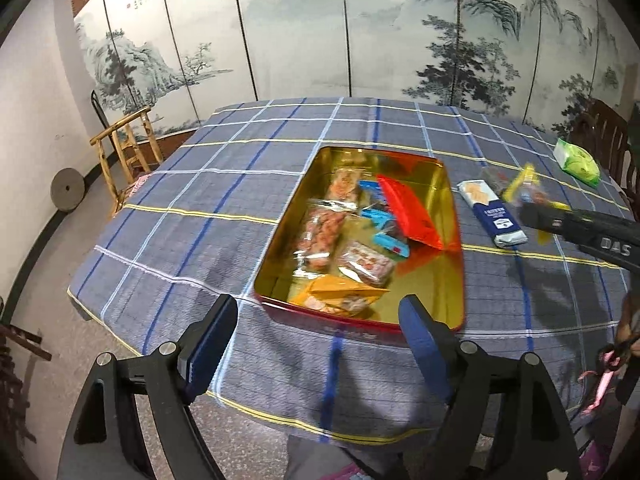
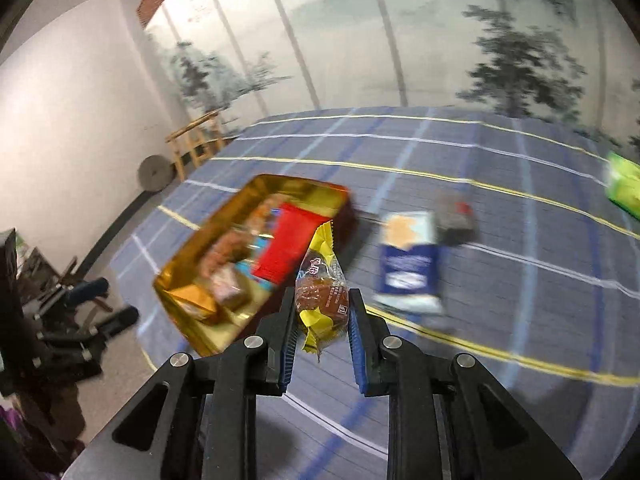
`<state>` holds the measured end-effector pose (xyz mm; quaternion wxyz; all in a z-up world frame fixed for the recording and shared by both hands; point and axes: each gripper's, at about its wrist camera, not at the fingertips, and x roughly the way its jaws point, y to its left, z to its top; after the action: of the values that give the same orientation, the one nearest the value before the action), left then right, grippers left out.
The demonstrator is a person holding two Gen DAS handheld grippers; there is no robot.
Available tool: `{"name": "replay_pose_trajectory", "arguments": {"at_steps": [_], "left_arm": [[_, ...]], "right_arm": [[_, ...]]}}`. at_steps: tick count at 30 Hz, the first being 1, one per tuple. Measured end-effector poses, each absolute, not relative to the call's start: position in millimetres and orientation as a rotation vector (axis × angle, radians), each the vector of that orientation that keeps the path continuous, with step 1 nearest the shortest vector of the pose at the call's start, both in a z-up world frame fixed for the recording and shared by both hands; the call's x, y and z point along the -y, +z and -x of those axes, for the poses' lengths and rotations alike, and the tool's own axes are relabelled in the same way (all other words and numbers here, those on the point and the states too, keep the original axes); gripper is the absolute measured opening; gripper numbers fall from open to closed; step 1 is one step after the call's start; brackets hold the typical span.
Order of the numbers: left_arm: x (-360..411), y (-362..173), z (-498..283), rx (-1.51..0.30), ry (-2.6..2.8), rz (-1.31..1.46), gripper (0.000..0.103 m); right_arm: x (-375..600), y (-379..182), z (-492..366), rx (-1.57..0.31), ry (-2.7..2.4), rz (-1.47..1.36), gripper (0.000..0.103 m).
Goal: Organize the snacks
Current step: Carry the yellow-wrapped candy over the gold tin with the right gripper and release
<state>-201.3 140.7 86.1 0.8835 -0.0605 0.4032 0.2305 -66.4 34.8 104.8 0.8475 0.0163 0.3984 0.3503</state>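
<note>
While the right gripper pinches a yellow-wrapped cake by its slick film above the tablecloth — short of the tin — it could slip out; the left gripper gapes empty near the tin's rim, perhaps in the way.

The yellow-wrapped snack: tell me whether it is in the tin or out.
Out. The yellow-wrapped snack is pinched between the right gripper's fingers above the tablecloth, beside the tin.

Both the left gripper and the right gripper have black frames, silver round screws and ribbed blue pads.
</note>
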Motion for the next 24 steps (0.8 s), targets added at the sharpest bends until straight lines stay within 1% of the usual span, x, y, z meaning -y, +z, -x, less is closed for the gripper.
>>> {"name": "replay_pose_trajectory", "arguments": {"at_steps": [5,11,24], "left_arm": [[-154.6,85.1,205.6,-0.845,0.491,0.142,0.080],[-168.5,84.9,209.7,-0.840,0.514,0.146,0.080],[-183.8,78.3,207.1,-0.849,0.546,0.145,0.081]], "right_arm": [[-93.8,97.6,54.8,-0.880,0.812,0.000,0.025],[-140.0,88.5,39.3,-0.916,0.844,0.029,0.025],[-175.1,65.0,21.6,-0.983,0.842,0.055,0.025]]}}
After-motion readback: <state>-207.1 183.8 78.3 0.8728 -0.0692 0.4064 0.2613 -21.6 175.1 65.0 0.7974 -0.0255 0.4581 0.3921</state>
